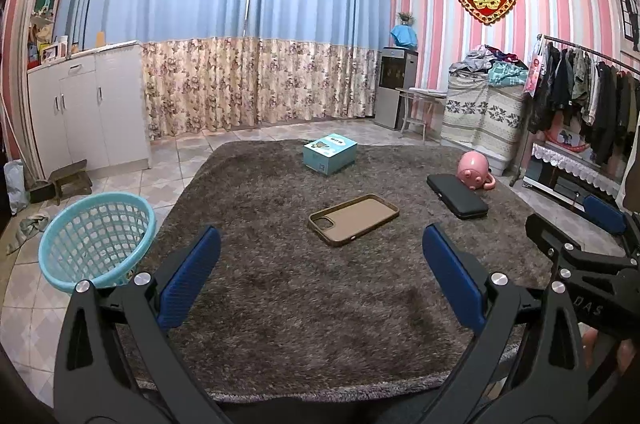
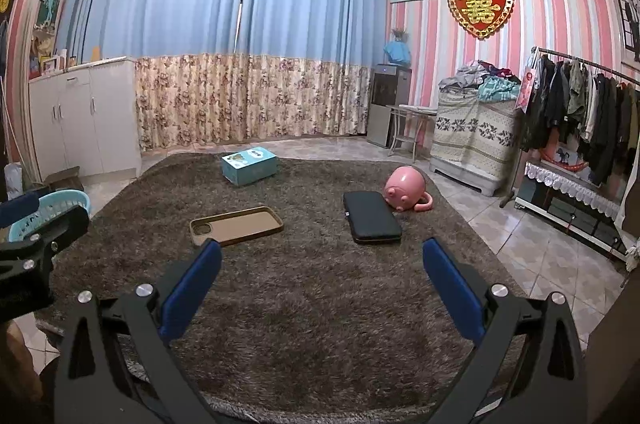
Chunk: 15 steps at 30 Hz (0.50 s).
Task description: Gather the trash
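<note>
On the brown shag rug point(image 1: 280, 304) lie a tan phone case point(image 1: 354, 219) point(image 2: 236, 226), a black flat case point(image 1: 457, 195) point(image 2: 372, 218), a teal cardboard box point(image 1: 330, 153) point(image 2: 249, 165) and a pink pig-shaped pot point(image 1: 476, 171) point(image 2: 406, 192). A teal mesh basket point(image 1: 96, 240) point(image 2: 48, 209) stands on the tiles at the rug's left edge. My left gripper point(image 1: 320, 276) hovers open over the near rug, short of the phone case, with nothing between its blue pads. My right gripper point(image 2: 322, 284) is likewise open and holds nothing, nearer than the black case.
White cabinet point(image 1: 86, 103) and a small stool point(image 1: 70, 179) stand at the left wall. Floor-length curtains point(image 1: 240, 43) cover the back. A water dispenser point(image 1: 394, 87), a covered box with laundry point(image 1: 484, 107) and a clothes rack point(image 1: 580, 91) line the right side.
</note>
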Each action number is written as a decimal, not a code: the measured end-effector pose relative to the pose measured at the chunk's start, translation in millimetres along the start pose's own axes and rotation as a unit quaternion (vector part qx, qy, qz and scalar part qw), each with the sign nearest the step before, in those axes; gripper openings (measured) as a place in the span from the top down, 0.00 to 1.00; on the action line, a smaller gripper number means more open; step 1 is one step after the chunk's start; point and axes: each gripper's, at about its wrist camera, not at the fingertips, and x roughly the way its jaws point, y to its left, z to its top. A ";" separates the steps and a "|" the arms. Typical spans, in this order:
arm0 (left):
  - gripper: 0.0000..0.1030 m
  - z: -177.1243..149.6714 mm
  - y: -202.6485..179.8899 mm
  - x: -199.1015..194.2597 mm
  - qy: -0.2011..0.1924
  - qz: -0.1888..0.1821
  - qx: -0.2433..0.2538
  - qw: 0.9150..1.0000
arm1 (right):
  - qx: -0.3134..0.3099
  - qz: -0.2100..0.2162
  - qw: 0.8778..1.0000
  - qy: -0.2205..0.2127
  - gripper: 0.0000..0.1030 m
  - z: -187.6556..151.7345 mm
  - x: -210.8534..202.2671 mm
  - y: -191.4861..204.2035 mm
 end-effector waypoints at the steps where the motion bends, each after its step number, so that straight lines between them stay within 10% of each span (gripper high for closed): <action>1: 0.05 -0.2 0.0 0.3 0.000 0.001 0.000 1.000 | 0.001 0.002 1.000 0.000 0.04 -0.2 0.2 -0.3; 15: 0.05 1.0 9.6 4.4 0.000 0.004 -0.005 1.000 | 0.005 0.007 1.000 0.010 0.04 -1.6 5.2 -1.6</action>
